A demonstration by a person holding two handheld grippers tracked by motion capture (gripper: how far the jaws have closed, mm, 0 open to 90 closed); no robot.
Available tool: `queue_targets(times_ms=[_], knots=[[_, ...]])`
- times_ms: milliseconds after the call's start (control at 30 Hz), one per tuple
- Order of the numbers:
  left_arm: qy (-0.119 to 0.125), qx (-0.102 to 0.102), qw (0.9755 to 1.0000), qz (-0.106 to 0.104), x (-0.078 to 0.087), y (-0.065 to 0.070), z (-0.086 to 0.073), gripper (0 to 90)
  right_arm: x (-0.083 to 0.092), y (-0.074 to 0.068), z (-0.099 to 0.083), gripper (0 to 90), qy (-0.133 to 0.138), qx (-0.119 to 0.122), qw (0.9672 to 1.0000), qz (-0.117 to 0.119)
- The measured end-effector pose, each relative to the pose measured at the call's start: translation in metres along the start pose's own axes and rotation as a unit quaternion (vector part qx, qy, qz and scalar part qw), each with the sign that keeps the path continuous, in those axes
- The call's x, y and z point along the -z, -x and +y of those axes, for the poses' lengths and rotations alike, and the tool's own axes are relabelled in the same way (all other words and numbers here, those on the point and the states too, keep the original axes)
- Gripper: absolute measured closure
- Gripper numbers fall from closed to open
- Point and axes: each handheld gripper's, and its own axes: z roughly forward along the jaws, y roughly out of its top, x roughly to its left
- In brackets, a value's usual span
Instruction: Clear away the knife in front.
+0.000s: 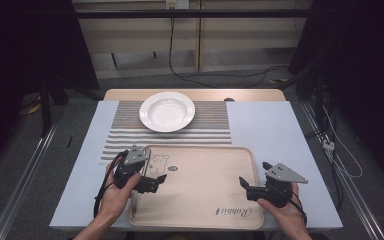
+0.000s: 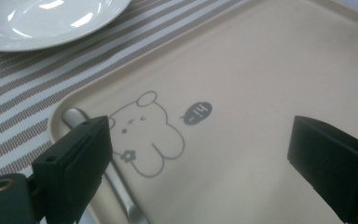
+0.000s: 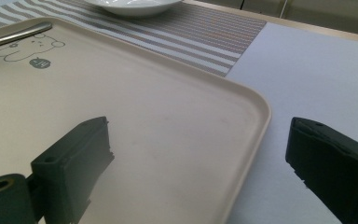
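Worktop: a wooden worktop (image 1: 260,94) covered by a pale blue-grey sheet (image 1: 275,135) is seen from the high view.
Placemat: a brown-and-white striped woven placemat (image 1: 215,122) is laid at the far middle of the sheet, its near edge tucked under the tray.
Tray: a large beige rectangular plastic tray (image 1: 205,185) with rounded corners is set at the near middle; a bear drawing with a dark "hi" bubble (image 2: 196,113) is printed at its far left, and "Rabbit" lettering (image 1: 233,211) near its front edge.
Plate: a round white ceramic deep plate (image 1: 167,111) is placed on the placemat, beyond the tray and apart from it.
Left tool: the black left tool (image 1: 156,181) is held in the left hand (image 1: 114,192) over the tray's left part; its jaws are spread wide apart, nothing between them.
Right tool: the black right tool (image 1: 245,187) is held in the right hand (image 1: 285,212) at the tray's right rim; its jaws are spread wide, straddling the rim without touching it.
Utensil: a slim metal utensil handle (image 2: 119,186) is laid inside the tray along its left wall; its working end cannot be made out.
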Motion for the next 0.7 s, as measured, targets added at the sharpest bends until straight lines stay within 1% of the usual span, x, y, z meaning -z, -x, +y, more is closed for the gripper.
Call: queue_targets(times_ms=[33,67,100,133,167,233,267,333,367,400,433,467,533,567,633,700], knots=[[-0.002,0.002,1.0,0.006,0.003,-0.001,-0.002,5.9,0.0,0.0,0.0,6.6,0.0,0.0,1.0,0.0],[0.002,0.005,0.9999,0.013,0.006,-0.001,-0.004,5.9,0.0,0.0,0.0,6.6,0.0,-0.001,1.0,0.0],[0.008,0.008,0.9998,0.016,0.009,-0.001,-0.006,6.0,0.0,0.0,0.0,6.6,0.0,-0.002,1.0,0.0],[0.015,0.008,0.9995,0.026,0.013,-0.002,-0.007,5.7,0.0,0.0,0.0,6.6,-0.001,-0.002,1.0,-0.001],[0.025,0.012,0.9989,0.037,0.016,-0.001,-0.01,5.7,-0.001,0.001,0.0,6.6,-0.001,-0.002,1.0,-0.002],[0.038,0.01,0.9985,0.04,0.021,-0.003,-0.014,5.6,-0.001,0.001,0.0,6.6,-0.002,-0.002,1.0,-0.002],[0.039,0.008,0.9984,0.041,0.023,-0.005,-0.016,5.2,-0.002,0.001,0.0,6.6,-0.002,-0.003,1.0,-0.002],[0.039,0.014,0.9979,0.051,0.024,-0.008,-0.021,4.6,-0.002,0.001,0.0,6.6,-0.002,-0.003,1.0,-0.003],[0.039,0.016,0.9974,0.058,0.025,-0.01,-0.024,4.7,-0.002,0.001,0.0,6.6,-0.002,-0.004,1.0,-0.003],[0.047,0.018,0.9963,0.069,0.025,-0.01,-0.028,4.6,-0.001,0.001,0.0,6.6,-0.002,-0.004,1.0,-0.003],[0.049,0.019,0.9956,0.077,0.026,-0.011,-0.032,4.7,-0.001,0.001,-0.001,6.6,-0.002,-0.004,1.0,-0.004],[0.056,0.026,0.9951,0.078,0.026,-0.011,-0.035,4.9,-0.001,0.001,-0.001,6.6,-0.002,-0.005,1.0,-0.004],[0.054,0.032,0.9951,0.077,0.026,-0.012,-0.04,4.3,0.0,0.002,-0.001,6.6,-0.002,-0.01,0.9999,-0.007],[0.052,0.032,0.9953,0.075,0.027,-0.012,-0.041,4.5,0.0,0.002,-0.001,6.6,-0.002,-0.011,0.9999,-0.009],[0.06,0.029,0.9951,0.073,0.028,-0.011,-0.046,4.3,0.0,0.003,-0.001,6.6,-0.002,-0.011,0.9999,-0.01],[0.053,0.028,0.9958,0.069,0.028,-0.01,-0.05,4.3,0.001,0.003,-0.001,6.6,-0.002,-0.008,0.9999,-0.012]])
